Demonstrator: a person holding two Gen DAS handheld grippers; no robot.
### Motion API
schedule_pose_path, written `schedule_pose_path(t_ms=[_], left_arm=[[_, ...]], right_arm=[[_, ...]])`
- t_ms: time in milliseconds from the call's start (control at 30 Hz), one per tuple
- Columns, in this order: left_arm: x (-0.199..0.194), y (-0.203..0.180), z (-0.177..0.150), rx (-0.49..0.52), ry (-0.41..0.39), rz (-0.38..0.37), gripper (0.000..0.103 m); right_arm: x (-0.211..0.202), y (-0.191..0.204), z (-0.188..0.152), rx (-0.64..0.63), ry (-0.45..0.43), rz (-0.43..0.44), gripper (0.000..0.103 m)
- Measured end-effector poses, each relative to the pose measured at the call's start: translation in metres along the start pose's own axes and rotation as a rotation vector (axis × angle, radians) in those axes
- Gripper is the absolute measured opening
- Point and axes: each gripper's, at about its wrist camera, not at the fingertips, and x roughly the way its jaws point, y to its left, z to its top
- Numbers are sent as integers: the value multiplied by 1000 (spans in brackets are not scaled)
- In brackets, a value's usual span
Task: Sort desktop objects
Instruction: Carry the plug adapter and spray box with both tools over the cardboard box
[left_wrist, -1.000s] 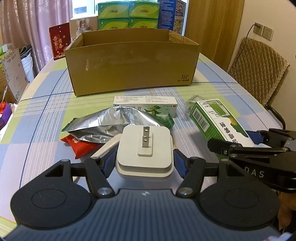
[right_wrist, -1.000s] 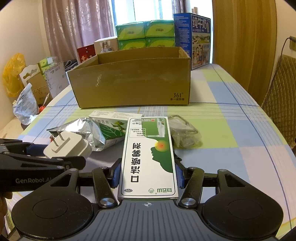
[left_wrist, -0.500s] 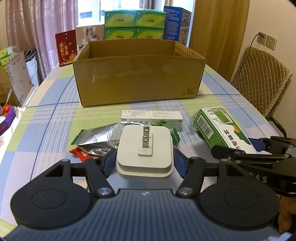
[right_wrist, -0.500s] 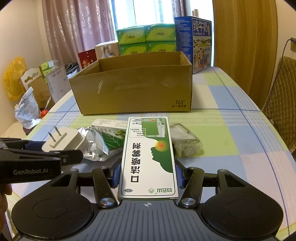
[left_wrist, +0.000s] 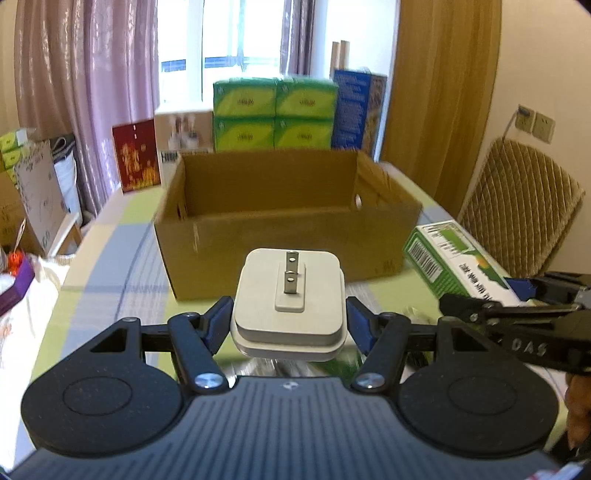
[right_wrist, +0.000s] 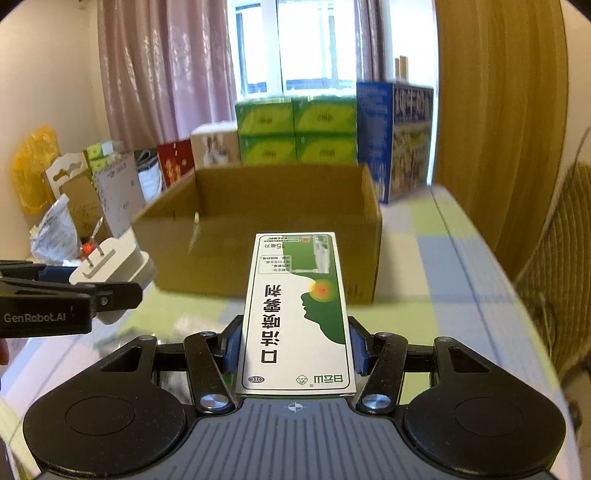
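Since both rose off the counter (right_wrist: 461, 258), left gripper (left_wrist: 290, 325) grips plug (left_wrist: 290, 295), right gripper (right_wrist: 295, 347) medicine box (right_wrist: 295, 314); carton (left_wrist: 288, 218) nearer, drop likely next.

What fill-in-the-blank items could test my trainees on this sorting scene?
1. The left gripper holds a white ____.
2. The right gripper holds a green-and-white ____ box.
3. Ahead of both stands an open brown ____ box.

Missing: plug adapter; medicine; cardboard
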Motion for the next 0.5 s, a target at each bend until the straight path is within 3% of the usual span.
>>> schedule_pose_path(t_ms=[267, 500], left_arm=[[45, 21, 61, -15, -42, 2, 61], [99, 39, 105, -11, -42, -7, 61]], right_arm=[[44, -7, 74, -15, -51, 27, 53], [106, -18, 123, -33, -19, 50, 53]])
